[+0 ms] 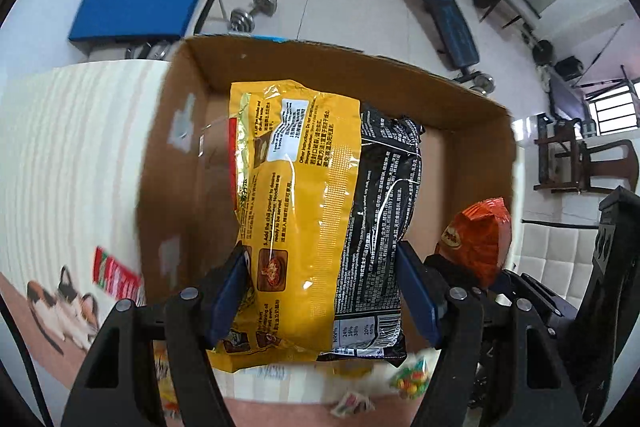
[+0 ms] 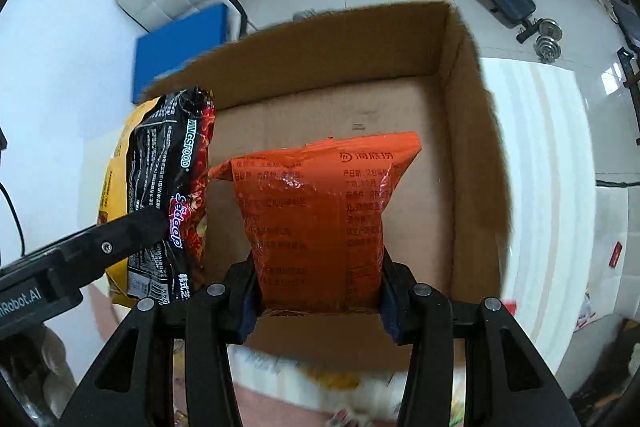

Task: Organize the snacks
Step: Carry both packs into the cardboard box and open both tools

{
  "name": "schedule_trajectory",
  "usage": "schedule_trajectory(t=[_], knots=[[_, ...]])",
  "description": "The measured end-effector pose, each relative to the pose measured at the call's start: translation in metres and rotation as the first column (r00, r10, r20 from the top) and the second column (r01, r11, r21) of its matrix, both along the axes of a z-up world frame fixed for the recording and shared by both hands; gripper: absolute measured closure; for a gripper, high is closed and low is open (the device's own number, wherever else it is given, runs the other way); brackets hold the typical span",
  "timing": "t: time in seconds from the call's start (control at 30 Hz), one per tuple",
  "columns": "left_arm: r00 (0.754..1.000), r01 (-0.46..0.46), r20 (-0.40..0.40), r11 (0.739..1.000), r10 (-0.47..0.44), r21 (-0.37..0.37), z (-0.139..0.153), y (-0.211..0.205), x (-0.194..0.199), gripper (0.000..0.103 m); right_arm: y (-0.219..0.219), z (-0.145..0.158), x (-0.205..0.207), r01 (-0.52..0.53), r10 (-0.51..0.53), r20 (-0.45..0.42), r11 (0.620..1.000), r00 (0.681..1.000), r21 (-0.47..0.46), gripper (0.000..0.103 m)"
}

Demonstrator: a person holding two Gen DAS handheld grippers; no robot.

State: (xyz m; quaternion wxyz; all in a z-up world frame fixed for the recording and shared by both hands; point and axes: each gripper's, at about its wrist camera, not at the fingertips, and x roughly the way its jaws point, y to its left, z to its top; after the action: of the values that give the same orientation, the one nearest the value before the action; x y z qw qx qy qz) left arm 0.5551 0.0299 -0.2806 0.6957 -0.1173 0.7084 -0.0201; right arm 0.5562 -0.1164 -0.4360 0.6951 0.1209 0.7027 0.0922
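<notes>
Both grippers loaded above the box [image 2: 460, 131].
Left gripper [image 1: 320, 291] jaws clamp yellow packet [image 1: 296, 195] and black packet [image 1: 384, 195]; right gripper [image 2: 318, 291] jaws clamp orange packet [image 2: 320, 223].

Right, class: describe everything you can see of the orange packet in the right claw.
The orange packet is a glossy, crinkled plastic pouch printed with dark Chinese text and a small logo near its top. Its sealed upper edge is slightly creased. It stands upright, pinched at its lower sides by the right claw, held above the open cardboard box, apart from the black noodle packet beside it.

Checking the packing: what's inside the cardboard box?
The cardboard box shows only bare brown floor. Held packets, yellow, black and orange, cover part of it.
</notes>
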Motion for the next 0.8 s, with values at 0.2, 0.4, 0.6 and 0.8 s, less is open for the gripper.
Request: schedule_trajectory(t=[0.2, 0.4, 0.6, 0.8], knots=[[0.999, -0.002, -0.048, 1.0, 0.002, 0.001, -0.04, -0.01, 0.031, 0.034, 0.005, -0.034, 0.035, -0.037, 0.036, -0.045, 0.999, 0.998, -0.034, 0.052], [0.997, 0.026, -0.07, 0.999, -0.023, 0.04, -0.053, -0.023, 0.036, 0.033, 0.008, -0.064, 0.058, -0.085, 0.081, -0.066, 0.994, 0.995, -0.074, 0.05], [0.998, 0.034, -0.057, 0.998, -0.031, 0.045, -0.052, -0.025, 0.031, 0.022, 0.003, -0.067, 0.061, -0.099, 0.09, -0.091, 0.991, 0.992, -0.094, 0.013], [0.999, 0.048, -0.001, 0.997, -0.048, 0.054, -0.031, -0.022, 0.026, 0.014, -0.005, -0.06, 0.058, -0.099, 0.091, -0.083, 0.99, 0.992, -0.099, 0.009]])
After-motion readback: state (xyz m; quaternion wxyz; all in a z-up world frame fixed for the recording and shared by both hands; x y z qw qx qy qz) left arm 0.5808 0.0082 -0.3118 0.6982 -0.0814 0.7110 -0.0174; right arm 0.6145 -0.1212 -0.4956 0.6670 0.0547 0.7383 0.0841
